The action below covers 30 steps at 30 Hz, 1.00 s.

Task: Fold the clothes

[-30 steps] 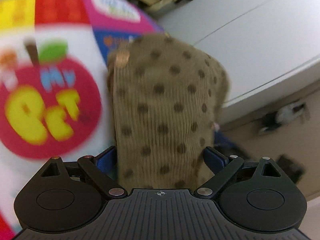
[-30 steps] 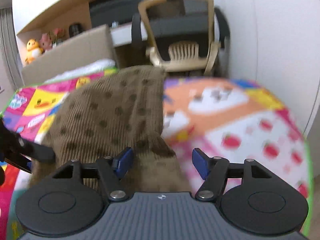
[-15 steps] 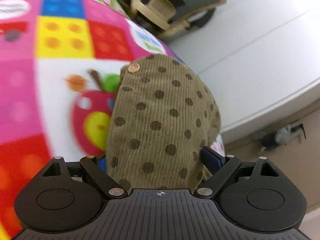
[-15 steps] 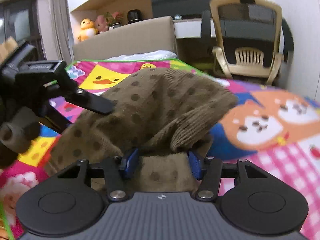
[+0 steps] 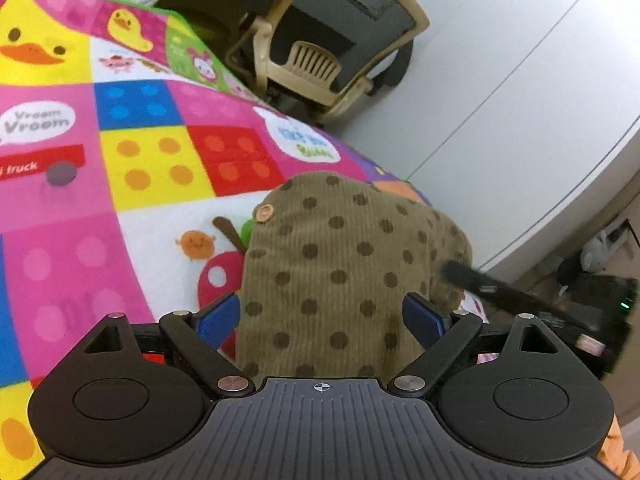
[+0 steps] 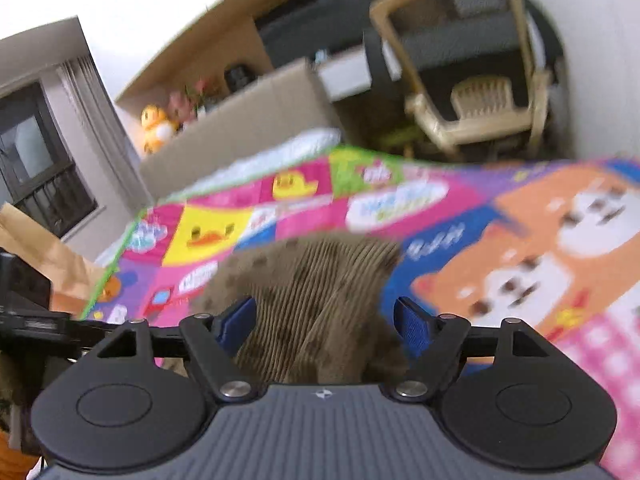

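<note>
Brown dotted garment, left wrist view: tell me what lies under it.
The brown dotted garment lies on the colourful play mat, covering part of a printed red apple. Anything else beneath is hidden by the cloth.

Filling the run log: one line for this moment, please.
olive polka-dot corduroy garment on colourful play mat | left gripper open | right gripper open
</note>
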Motion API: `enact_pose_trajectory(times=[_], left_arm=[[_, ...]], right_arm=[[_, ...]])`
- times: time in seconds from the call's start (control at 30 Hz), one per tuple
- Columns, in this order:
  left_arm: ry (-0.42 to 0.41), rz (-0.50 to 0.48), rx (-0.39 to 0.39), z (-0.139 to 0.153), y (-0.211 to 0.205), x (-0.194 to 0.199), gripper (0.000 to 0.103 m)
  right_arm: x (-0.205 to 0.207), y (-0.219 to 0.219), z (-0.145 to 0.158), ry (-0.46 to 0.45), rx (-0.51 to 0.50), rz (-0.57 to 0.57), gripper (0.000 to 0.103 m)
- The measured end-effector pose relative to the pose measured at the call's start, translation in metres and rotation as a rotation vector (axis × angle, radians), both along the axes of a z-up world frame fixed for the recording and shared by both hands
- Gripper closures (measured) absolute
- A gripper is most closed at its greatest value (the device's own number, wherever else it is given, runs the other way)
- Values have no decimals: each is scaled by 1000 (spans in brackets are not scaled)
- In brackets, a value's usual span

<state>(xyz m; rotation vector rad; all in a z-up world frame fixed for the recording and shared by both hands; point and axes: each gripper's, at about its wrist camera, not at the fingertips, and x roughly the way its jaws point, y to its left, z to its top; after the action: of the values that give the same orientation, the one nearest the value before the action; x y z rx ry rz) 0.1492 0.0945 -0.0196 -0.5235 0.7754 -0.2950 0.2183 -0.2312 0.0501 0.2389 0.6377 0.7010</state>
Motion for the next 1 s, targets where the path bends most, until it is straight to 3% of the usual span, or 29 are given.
enact_pose_trajectory(times=[0.03, 0.1, 0.13, 0.2, 0.3, 0.37, 0.43, 0.57, 0.77, 0.87, 1.0], left_arm=[[-3, 10, 5, 0, 4, -1, 11], [-19, 33, 16, 5, 13, -2, 10], [-28, 45, 21, 8, 18, -3, 10], [-48, 62, 27, 15, 24, -3, 10], [-94, 51, 17, 29, 24, -1, 10], [-133, 20, 5, 40, 17, 1, 10], [-170, -13, -5, 48, 6, 6, 10], [-187, -54, -17, 48, -20, 29, 10], [-103, -100, 17, 17, -43, 63, 10], [-117, -127, 65, 13, -46, 61, 10], [-117, -141, 105, 12, -49, 57, 10]], right_arm=[[2, 7, 7, -27, -5, 13, 63], [5, 22, 21, -80, -15, 38, 79], [8, 27, 29, -109, -23, 48, 81], [14, 36, 44, -169, -40, 64, 81], [33, 55, 29, -187, -219, 26, 81], [44, 61, 1, -138, -346, -6, 81], [48, 54, -29, -69, -401, -43, 81], [31, 35, -30, -64, -354, -56, 81], [-18, 9, 9, -163, -274, -7, 80], [-39, 3, 24, -191, -205, 49, 66], [-47, 27, -3, -102, -285, 129, 64]])
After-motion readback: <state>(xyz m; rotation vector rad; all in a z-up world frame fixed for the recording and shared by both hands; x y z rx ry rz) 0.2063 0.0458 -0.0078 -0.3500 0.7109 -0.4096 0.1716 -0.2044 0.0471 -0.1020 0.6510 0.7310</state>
